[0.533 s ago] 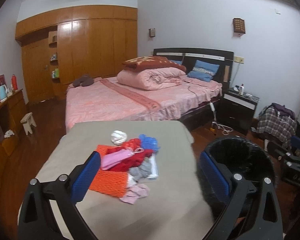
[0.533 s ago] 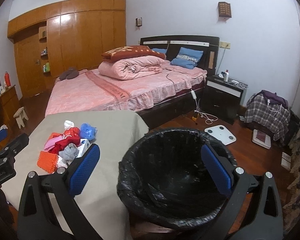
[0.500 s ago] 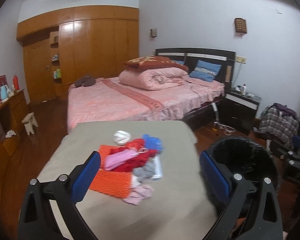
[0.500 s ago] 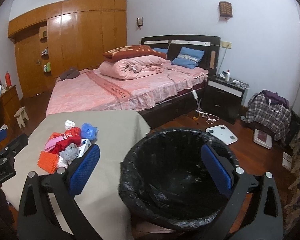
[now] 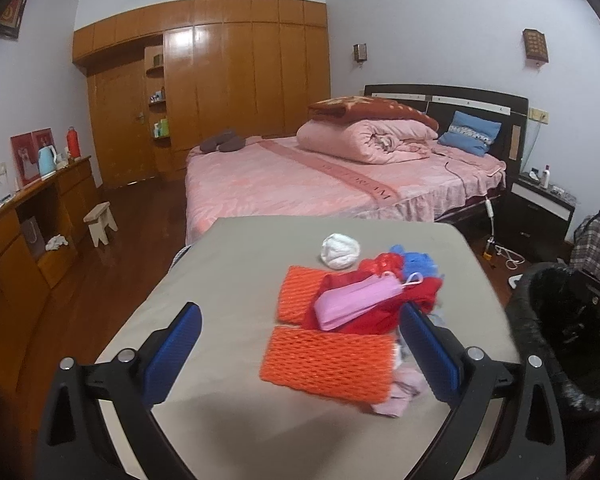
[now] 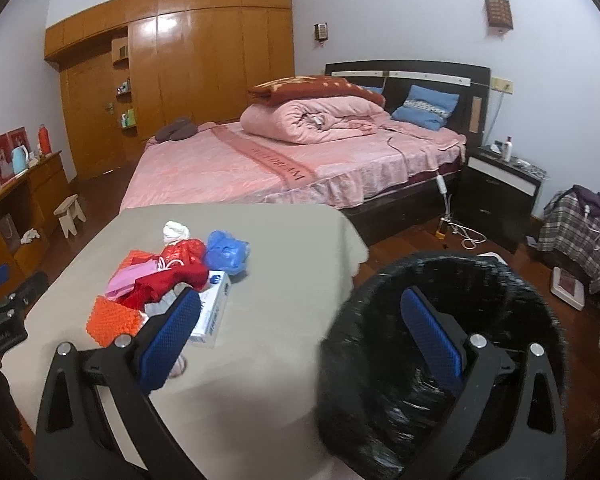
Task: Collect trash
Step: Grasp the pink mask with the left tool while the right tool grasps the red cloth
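Left wrist view: left gripper (image 5: 300, 346) spread wide over the untouched trash pile (image 5: 352, 312); right gripper (image 6: 300, 336) spread too, bin (image 6: 440, 360) looks empty, nothing collected yet

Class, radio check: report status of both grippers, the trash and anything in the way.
Left gripper open, empty, over the trash pile. Right gripper open, empty, between table and black bin. No trash collected yet. Nothing in the way.
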